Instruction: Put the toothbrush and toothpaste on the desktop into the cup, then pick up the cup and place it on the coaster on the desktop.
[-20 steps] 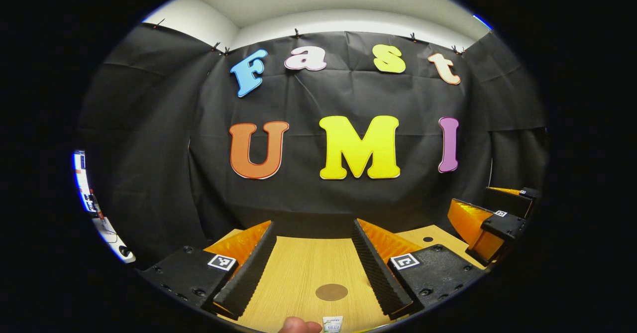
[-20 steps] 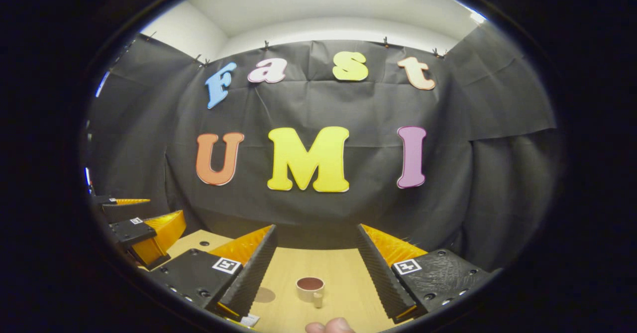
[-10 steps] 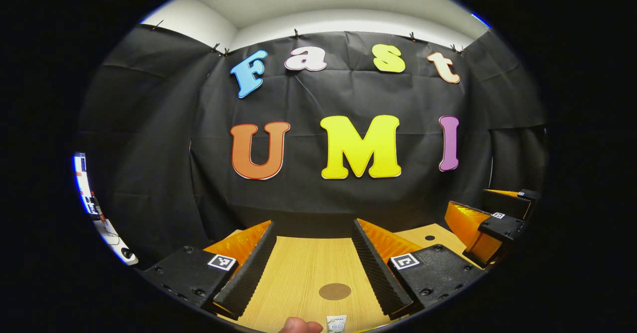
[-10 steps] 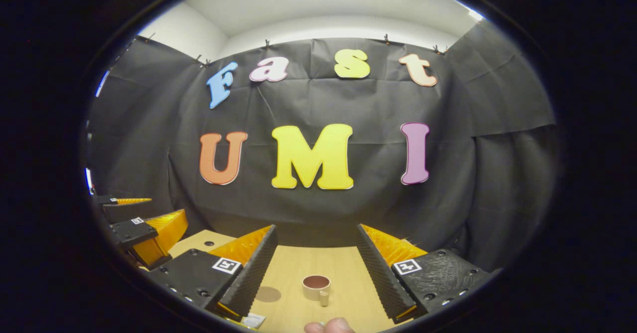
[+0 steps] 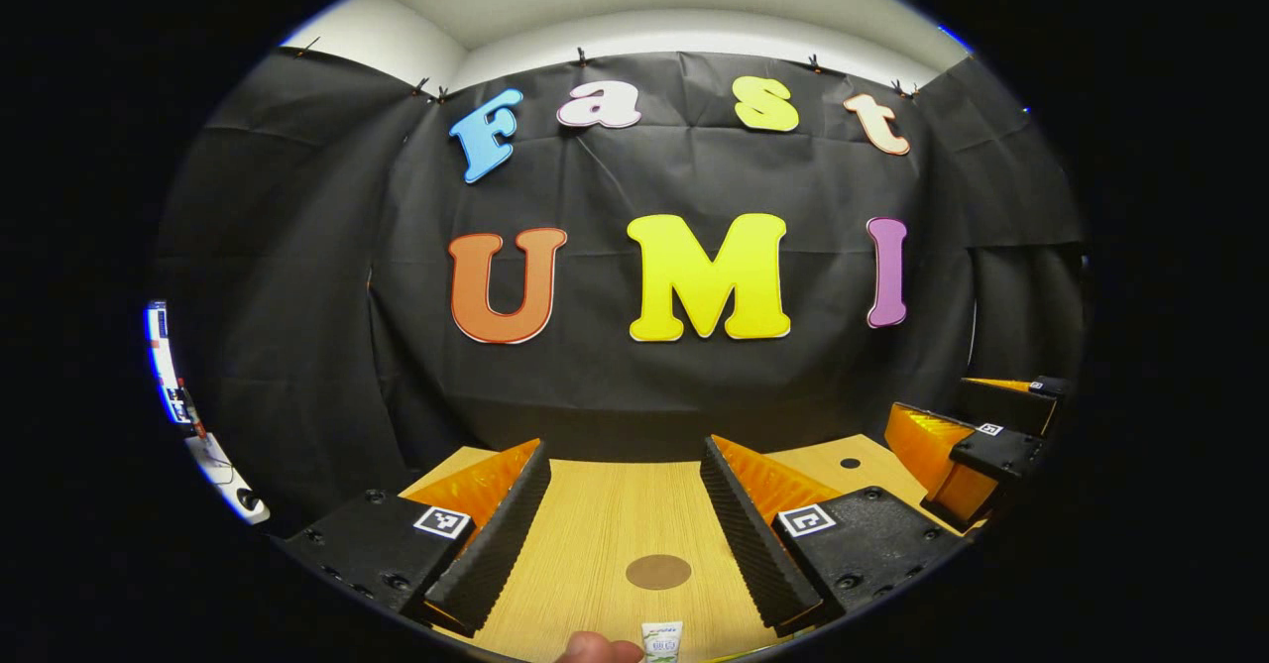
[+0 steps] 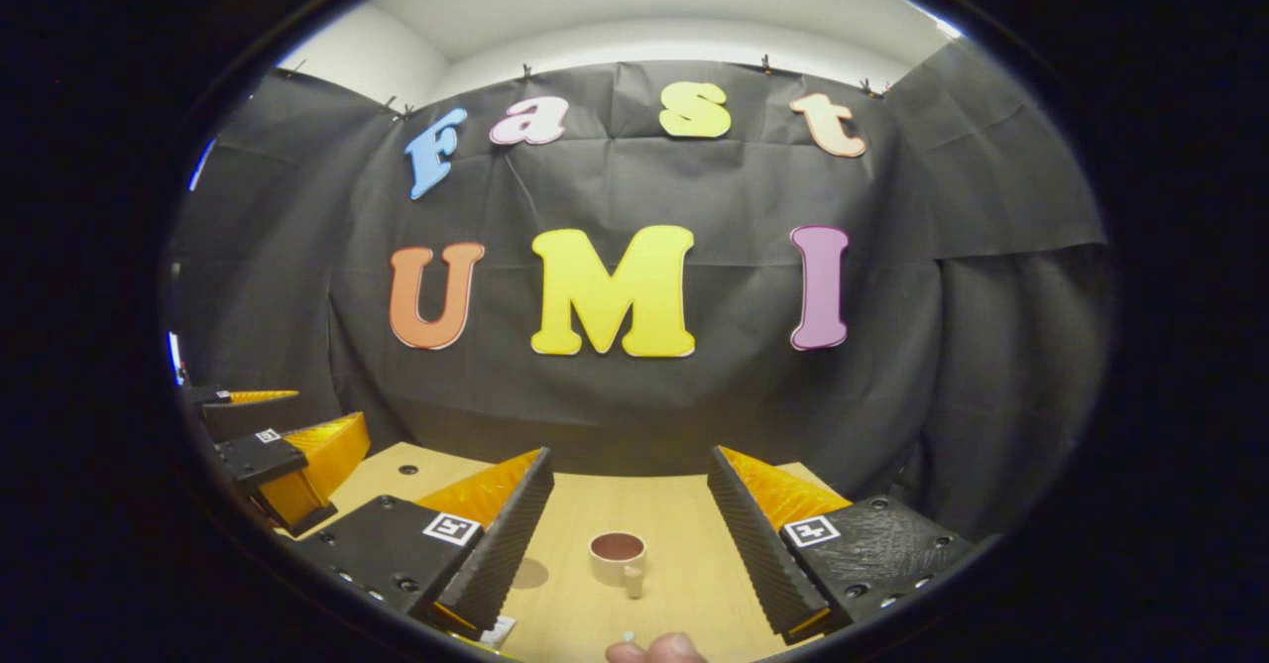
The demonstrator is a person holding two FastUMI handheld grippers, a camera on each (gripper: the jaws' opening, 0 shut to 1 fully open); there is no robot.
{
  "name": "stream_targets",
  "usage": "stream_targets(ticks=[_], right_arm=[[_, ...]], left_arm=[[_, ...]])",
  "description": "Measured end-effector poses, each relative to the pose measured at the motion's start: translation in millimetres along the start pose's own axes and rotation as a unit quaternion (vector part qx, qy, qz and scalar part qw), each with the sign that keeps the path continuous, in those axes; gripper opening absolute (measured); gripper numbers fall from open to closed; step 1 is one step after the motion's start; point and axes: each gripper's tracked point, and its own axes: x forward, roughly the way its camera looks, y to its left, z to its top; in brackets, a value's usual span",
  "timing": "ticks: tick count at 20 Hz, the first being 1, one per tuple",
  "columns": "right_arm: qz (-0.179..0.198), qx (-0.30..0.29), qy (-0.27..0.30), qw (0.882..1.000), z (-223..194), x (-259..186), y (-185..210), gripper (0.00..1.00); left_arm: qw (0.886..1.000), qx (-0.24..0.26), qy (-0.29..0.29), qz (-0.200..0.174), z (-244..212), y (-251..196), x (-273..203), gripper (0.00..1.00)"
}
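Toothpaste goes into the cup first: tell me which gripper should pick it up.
Left. The toothpaste lies straight ahead of the open left gripper, just nearer than the coaster. The right gripper faces the cup, and the tube sits off to its left side.

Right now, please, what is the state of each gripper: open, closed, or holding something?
Left gripper: open, fingers wide apart, holding nothing.
Right gripper: open, fingers wide apart, holding nothing; the small beige cup stands on the wooden table between them, untouched.

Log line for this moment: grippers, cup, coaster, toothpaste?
left gripper open | right gripper open | cup upright on desktop | coaster bare | toothpaste near edge
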Motion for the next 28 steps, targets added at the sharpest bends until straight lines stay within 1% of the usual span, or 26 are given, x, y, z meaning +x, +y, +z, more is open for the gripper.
stream_targets(ticks=[3,4,5,6,7,8,9,10,13,14,15,16,18,19,20,23,25,28], right_arm=[[0.002,-0.003,0.016,1.000,-10.0,1.9,-3.5,0.98],[0.003,-0.004,0.024,1.000,-14.2,1.8,-4.3,0.98],[0.005,-0.006,0.033,0.999,-21.0,2.8,-5.1,0.95],[0.005,-0.007,0.043,0.999,-28.7,2.8,-6.6,0.98],[0.006,-0.008,0.051,0.999,-35.6,2.1,-7.5,0.95],[0.007,-0.011,0.064,0.998,-45.1,1.9,-7.1,0.95],[0.010,-0.014,0.076,0.997,-54.0,2.4,-7.1,0.98],[0.014,-0.017,0.090,0.996,-63.3,1.0,-6.1,0.98],[0.024,-0.023,0.134,0.990,-93.8,-2.0,-4.8,0.95],[0.028,-0.027,0.147,0.988,-102.8,-4.3,-3.8,0.98],[0.033,-0.032,0.163,0.986,-113.8,-6.6,-1.5,0.98],[0.037,-0.035,0.179,0.982,-125.9,-9.5,-0.6,0.95],[0.041,-0.039,0.216,0.975,-150.2,-15.7,-0.9,0.96],[0.043,-0.039,0.238,0.970,-163.8,-18.4,-1.1,0.99],[0.044,-0.037,0.262,0.963,-179.7,-24.6,-2.3,0.96],[0.044,-0.033,0.325,0.944,-217.3,-37.8,-2.8,0.96],[0.043,-0.031,0.357,0.933,-241.9,-46.3,-3.7,0.96],[0.039,-0.025,0.397,0.916,-268.9,-44.0,-7.9,0.96]], left_arm=[[1.000,-0.003,0.018,-0.005,-13.1,-6.0,1.2,0.96],[1.000,-0.003,0.025,-0.007,-19.0,-7.6,1.7,1.00],[0.999,-0.001,0.031,-0.009,-24.7,-9.6,1.5,0.96],[0.999,0.002,0.037,-0.013,-32.5,-12.3,1.6,0.96],[0.999,0.008,0.048,-0.017,-43.0,-14.0,1.6,0.96],[0.998,0.015,0.061,-0.019,-54.2,-14.9,1.3,0.96],[0.997,0.021,0.077,-0.023,-66.9,-16.3,-0.8,0.97],[0.995,0.023,0.092,-0.027,-79.9,-18.4,-3.7,0.97],[0.990,0.016,0.136,-0.036,-109.9,-21.1,-13.7,0.97],[0.988,0.010,0.152,-0.037,-120.8,-21.3,-16.8,0.97],[0.985,0.004,0.168,-0.039,-131.6,-21.7,-21.7,0.97],[0.982,0.000,0.185,-0.039,-141.8,-21.9,-26.4,0.97],[0.974,-0.005,0.223,-0.037,-164.3,-21.3,-36.9,0.97],[0.969,-0.007,0.244,-0.039,-176.4,-21.8,-44.8,0.98],[0.964,-0.009,0.262,-0.042,-187.0,-23.9,-50.3,0.98],[0.948,-0.013,0.312,-0.053,-219.2,-30.2,-63.8,0.98],[0.941,-0.009,0.335,-0.053,-233.4,-29.9,-70.0,0.98],[0.929,-0.011,0.363,-0.064,-248.3,-35.6,-81.8,0.98]])
